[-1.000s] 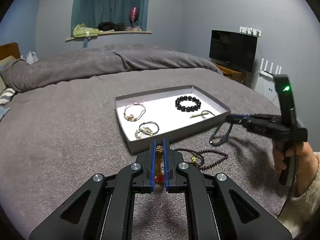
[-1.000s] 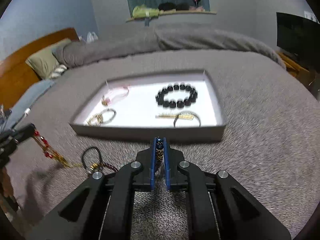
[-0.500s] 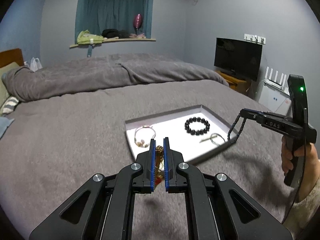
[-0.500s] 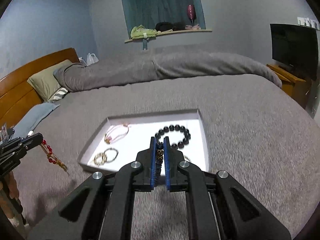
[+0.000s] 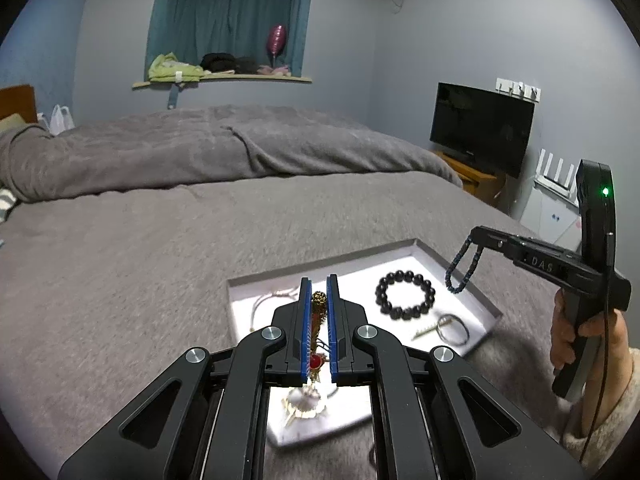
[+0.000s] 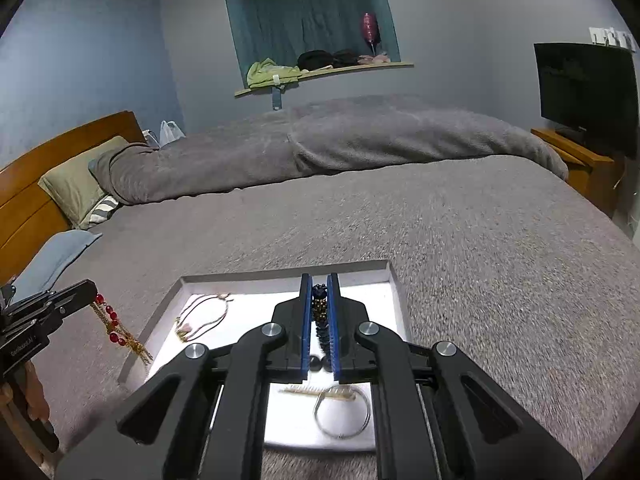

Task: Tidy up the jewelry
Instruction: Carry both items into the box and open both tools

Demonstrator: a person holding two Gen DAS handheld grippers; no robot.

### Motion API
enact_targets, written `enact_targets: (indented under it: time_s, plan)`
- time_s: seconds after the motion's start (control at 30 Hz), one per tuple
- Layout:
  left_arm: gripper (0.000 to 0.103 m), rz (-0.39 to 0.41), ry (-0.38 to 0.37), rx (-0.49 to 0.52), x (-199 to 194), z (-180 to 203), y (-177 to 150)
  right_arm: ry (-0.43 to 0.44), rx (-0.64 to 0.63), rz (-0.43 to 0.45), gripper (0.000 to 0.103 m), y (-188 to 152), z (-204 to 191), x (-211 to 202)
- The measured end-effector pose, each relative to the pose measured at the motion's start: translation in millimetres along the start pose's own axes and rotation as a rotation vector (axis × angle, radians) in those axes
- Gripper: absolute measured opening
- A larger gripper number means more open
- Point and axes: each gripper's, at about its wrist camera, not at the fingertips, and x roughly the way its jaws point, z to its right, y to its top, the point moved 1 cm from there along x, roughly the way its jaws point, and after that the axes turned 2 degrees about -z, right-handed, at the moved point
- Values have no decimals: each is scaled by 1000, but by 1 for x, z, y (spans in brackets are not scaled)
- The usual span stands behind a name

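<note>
A shallow white tray (image 5: 458, 268) lies on the grey bed and shows in the right wrist view too (image 6: 394, 280). In it lie a black bead bracelet (image 5: 405, 294), a silver ring bracelet with a gold bar (image 5: 452, 326) (image 6: 342, 414) and a thin cord bracelet (image 6: 202, 318). My left gripper (image 5: 319, 290) is shut on a red and gold bead chain (image 5: 318, 312) (image 6: 116, 334), held above the tray's near left part. My right gripper (image 6: 319, 286) is shut on a dark blue bead strand (image 6: 322, 320) (image 5: 462, 266), held above the tray's right side.
The grey blanket (image 5: 160, 260) covers the bed around the tray, with a rolled duvet (image 6: 360, 136) behind. A wooden headboard and pillows (image 6: 68, 184) are at the far left. A television (image 5: 480, 128) on a wooden stand is at the right.
Both grippers have risen off the blanket with their strands and moved forward over the tray. The strands now hang free in the air.
</note>
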Motion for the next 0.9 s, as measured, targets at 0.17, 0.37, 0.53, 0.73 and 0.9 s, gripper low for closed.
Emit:
enact_targets:
  time_s: [0.17, 0.37, 0.53, 0.73, 0.9]
  plan:
    - [8, -13, -17, -12, 32, -3, 6, 8, 18, -26, 7, 0, 12, 27]
    - [8, -66, -25, 17, 67, 7, 13, 34, -1, -38, 7, 2, 8, 41]
    - [8, -107, -38, 38, 85, 14, 13, 57, -24, -43, 7, 3, -2, 52]
    - [8, -198, -40, 41, 113, 17, 5, 17, -17, -134, 7, -6, 4, 73]
    - [8, -271, -22, 26, 131, 14, -1, -4, -21, -187, 7, -13, 5, 84]
